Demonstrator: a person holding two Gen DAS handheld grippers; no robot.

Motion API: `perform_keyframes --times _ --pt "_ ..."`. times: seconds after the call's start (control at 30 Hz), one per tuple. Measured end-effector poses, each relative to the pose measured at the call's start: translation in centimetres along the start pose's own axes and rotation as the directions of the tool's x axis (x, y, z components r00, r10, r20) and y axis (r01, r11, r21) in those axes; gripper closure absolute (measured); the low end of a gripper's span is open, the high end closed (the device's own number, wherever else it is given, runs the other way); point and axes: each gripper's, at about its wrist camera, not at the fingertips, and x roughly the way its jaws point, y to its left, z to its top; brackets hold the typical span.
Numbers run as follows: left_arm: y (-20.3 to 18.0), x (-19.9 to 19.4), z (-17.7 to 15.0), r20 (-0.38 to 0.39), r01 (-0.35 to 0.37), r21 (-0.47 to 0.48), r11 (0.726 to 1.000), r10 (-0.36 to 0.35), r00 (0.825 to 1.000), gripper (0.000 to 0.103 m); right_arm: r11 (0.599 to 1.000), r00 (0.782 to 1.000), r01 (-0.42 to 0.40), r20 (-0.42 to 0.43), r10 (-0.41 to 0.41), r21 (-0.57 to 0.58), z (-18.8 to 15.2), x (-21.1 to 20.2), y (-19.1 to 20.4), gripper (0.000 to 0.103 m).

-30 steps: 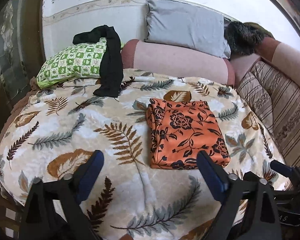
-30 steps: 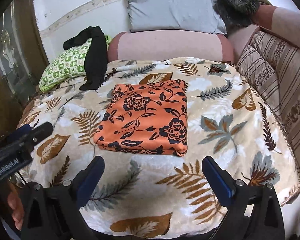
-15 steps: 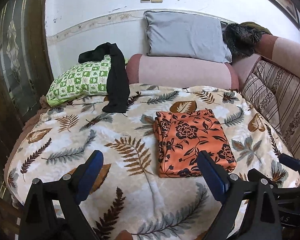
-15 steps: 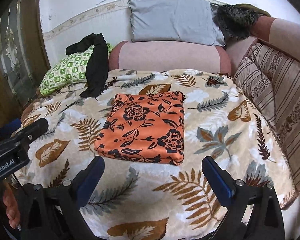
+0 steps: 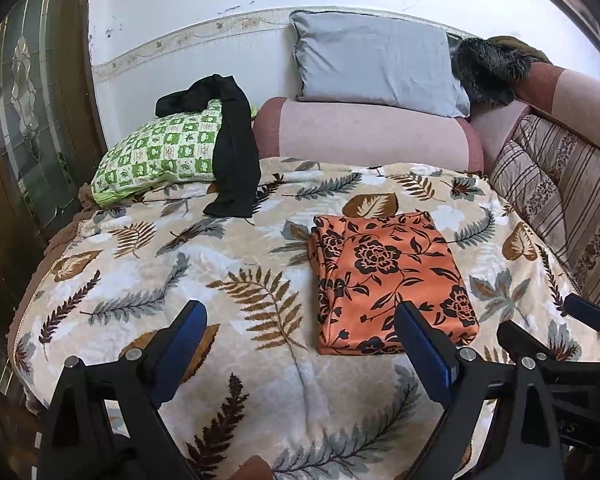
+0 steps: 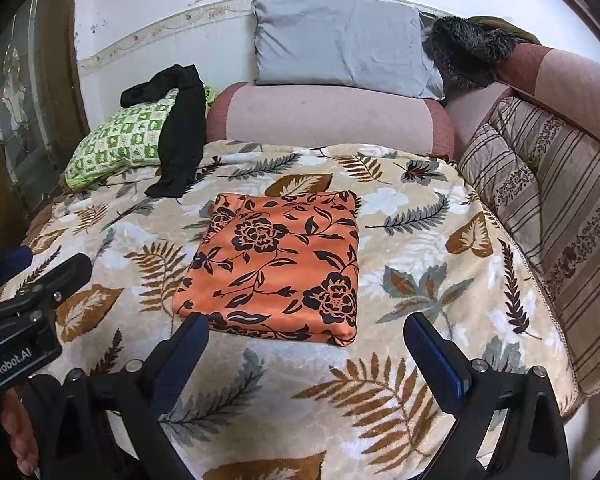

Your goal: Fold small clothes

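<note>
left wrist view first, and we go from the left edge across: a green checked pillow (image 5: pixel 160 152) leans at the far left of the bed, with a black garment (image 5: pixel 234 160) draped over its right end and trailing onto the leaf-print blanket (image 5: pixel 140 264). further right a grey pillow (image 5: pixel 375 68) stands against the wall above a pink bolster (image 5: pixel 371 136). we see the left gripper (image 5: pixel 300 332) held above the near blanket, its blue-padded jaws wide apart with nothing between them. right of centre lies the folded orange floral cloth (image 5: pixel 391 280), flat on the blanket, a neat rectangle whose long axis runs from the near edge of the bed away toward the bolster; its layered edges show along its left side. a striped cushion (image 5: pixel 559 200) lines the right side. in the right wrist view we find the same cloth (image 6: pixel 280 268) lying centred ahead, its near edge just beyond the fingertips, its far end pointing at the bolster. the right gripper (image 6: pixel 305 336) also hangs above the blanket with jaws spread and empty, its left fingertip (image 6: pixel 194 332) overlapping the cloth's near left corner in the frame; whether it touches we cannot tell.
</note>
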Motion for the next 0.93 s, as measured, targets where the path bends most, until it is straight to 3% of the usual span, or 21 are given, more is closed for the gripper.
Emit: perform_keyframes --times 0.57,0.93 --pt "-0.5 2.4 0.8 -0.037 0.008 0.006 1.000 -0.008 0.999 0.008 1.000 1.000 0.009 -0.023 -0.009 -0.005 0.9 1.7 -0.1 0.004" --pt "-1.0 2.7 1.5 0.001 0.023 0.022 1.000 -0.023 1.000 0.008 1.000 0.999 0.011 -0.033 -0.011 -0.005 1.4 2.8 -0.4 0.004"
